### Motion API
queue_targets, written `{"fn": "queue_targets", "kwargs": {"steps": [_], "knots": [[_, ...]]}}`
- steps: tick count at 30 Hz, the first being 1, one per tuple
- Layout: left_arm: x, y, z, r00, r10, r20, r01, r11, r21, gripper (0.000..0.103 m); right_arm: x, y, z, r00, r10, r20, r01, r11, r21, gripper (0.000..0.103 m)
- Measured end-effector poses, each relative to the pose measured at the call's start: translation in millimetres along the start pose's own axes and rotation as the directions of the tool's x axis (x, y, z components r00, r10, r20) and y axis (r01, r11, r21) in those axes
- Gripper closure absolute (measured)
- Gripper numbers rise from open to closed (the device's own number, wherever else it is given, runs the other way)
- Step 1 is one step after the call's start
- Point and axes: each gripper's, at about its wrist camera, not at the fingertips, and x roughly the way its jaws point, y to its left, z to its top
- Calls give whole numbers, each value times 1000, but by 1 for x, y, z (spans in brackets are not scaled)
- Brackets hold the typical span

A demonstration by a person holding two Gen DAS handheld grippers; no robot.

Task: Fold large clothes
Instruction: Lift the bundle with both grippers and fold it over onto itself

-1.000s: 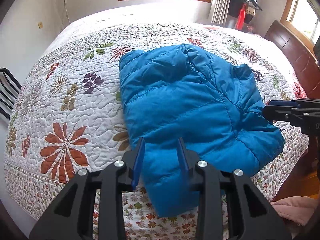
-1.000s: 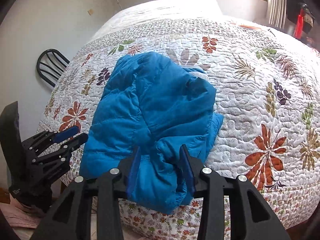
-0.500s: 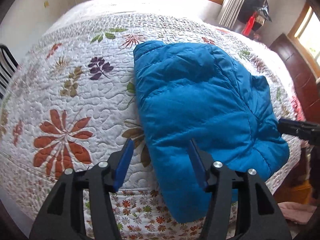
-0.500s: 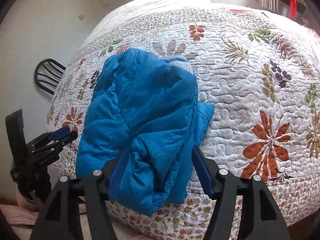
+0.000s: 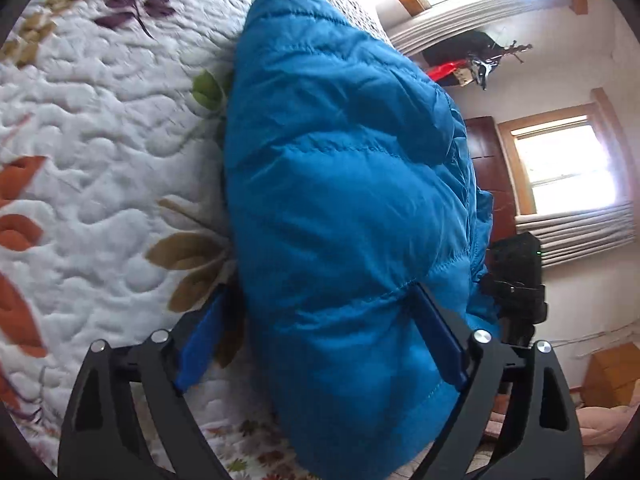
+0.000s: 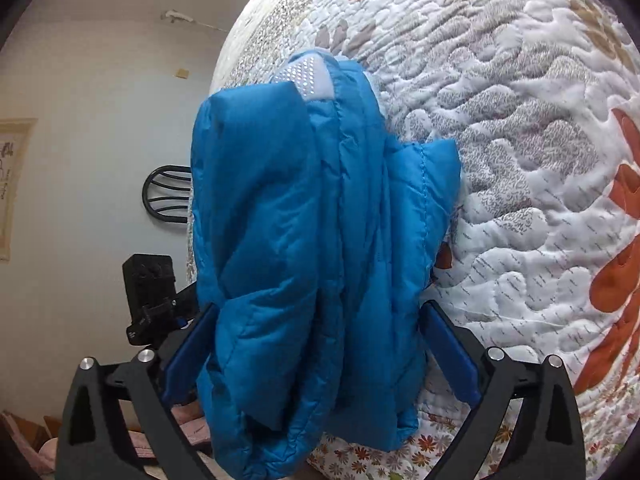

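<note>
A folded blue puffer jacket (image 5: 340,200) lies on the floral quilt (image 5: 100,120) at the bed's near edge, its end drooping over the side. My left gripper (image 5: 318,296) straddles the near left part of it; its jaws are opening, wide, with the jacket between them and not pinched. In the right wrist view the jacket (image 6: 300,220) shows a silver-dotted lining at its far end. My right gripper (image 6: 320,308) straddles its near right part, jaws likewise opening wide around the fabric. Each view shows the other gripper's black body beside the jacket: the right gripper (image 5: 516,280) and the left gripper (image 6: 150,292).
The quilt (image 6: 520,160) spreads far beyond the jacket. A black chair (image 6: 168,194) stands by the wall on one side, a dark wooden headboard (image 5: 484,148) and a window (image 5: 568,168) on the other. Pink cloth (image 5: 600,424) lies on the floor below the bed edge.
Both grippers have sunk close to the jacket and rolled sideways. Their jaws have spread from narrow to wide, now spanning the jacket's near end.
</note>
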Motion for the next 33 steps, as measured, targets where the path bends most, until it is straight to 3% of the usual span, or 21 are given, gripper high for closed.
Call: {"fn": "queue_targets", "kwargs": {"steps": [3, 7, 12, 15, 24, 33], "knots": [[16, 0, 1, 995, -93, -26, 93, 996, -17, 12, 14, -8, 2, 999, 48, -19, -48, 998, 29, 3], [31, -10, 3, 994, -96, -46, 97, 995, 6, 9, 22, 2, -1, 999, 42, -25, -42, 999, -7, 8], [25, -23, 1, 996, -83, -13, 84, 996, 40, 32, 15, 13, -7, 999, 49, -7, -50, 998, -36, 41], [16, -39, 1, 996, -84, 15, 83, 994, 70, 40, 7, 27, -12, 999, 35, 20, -34, 997, -72, 49], [-29, -67, 15, 986, -115, 125, 97, 986, 138, 43, -11, 104, -6, 996, 26, 90, -3, 970, -244, 51], [-86, -61, 73, 958, -53, 282, 3, 984, 176, 43, 26, 179, 70, 998, 35, 57, -10, 923, -385, 51]]}}
